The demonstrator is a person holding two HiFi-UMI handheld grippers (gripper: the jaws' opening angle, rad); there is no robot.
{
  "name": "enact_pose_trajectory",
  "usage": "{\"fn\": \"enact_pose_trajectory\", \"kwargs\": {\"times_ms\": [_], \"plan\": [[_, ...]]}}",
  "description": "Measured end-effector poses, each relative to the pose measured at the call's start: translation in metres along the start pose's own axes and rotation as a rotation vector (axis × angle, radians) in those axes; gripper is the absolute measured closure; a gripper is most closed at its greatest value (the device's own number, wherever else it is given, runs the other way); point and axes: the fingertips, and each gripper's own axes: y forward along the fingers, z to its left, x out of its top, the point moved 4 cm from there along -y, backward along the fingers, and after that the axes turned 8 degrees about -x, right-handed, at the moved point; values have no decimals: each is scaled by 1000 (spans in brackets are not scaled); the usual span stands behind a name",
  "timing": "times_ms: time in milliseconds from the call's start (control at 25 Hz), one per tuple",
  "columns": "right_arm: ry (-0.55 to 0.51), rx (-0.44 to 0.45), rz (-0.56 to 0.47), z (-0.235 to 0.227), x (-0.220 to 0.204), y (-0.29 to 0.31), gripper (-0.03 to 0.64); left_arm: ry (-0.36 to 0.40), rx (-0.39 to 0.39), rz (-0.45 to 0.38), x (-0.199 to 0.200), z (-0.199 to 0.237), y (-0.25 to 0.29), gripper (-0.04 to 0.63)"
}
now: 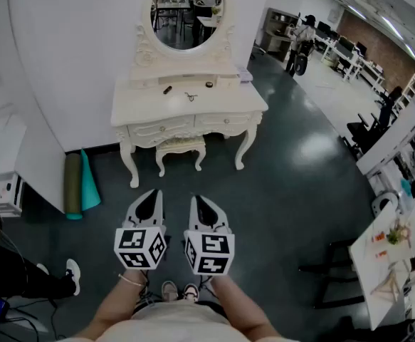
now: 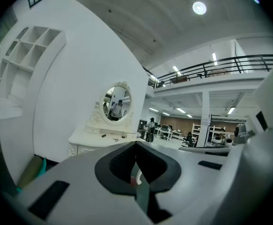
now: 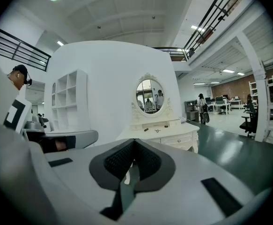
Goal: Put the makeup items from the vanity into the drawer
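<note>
Nearest: the person's shoes on the dark floor, both hands held low and close to the body; left gripper and right gripper side by side, just apart, aimed toward the vanity; each gripper's own view shows its jaws clenched tip to tip with nothing between them; both empty.

Middle ground: open floor between the person and the furniture; two rolled mats, one olive and one teal, stand against the wall to the left; no part of the job.

Far: vanity well ahead, judged out of reach from this spot; upholstered stool tucked under it; two drawer fronts below the worktop, both look pushed in flush. Makeup items lie on the worktop, well apart from either gripper: a short dark stick; a thin looped metal tool; a small dark round pot; a pale packet at the right rear corner; all too small to name with certainty. Oval mirror above.

Progress, as judged: nothing begun; no item lifted, no drawer opened, nothing visibly stowed; the whole task is left: walk up, pull a drawer open, carry each item in, probably shut it.
</note>
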Motion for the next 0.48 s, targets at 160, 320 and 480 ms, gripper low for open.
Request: {"fn": "enact_pose_trajectory", "kwargs": {"times_ms": [160,320,480], "plan": [[-1,-1,0,5,1,7,600,4,-2,1,1,7,2,594],[-1,-5,0,10,2,11,600,9,-5,1,3,13,2,594],[13,5,-12,17,3,14,600,5,-8,3,4,21,0,594]]}}
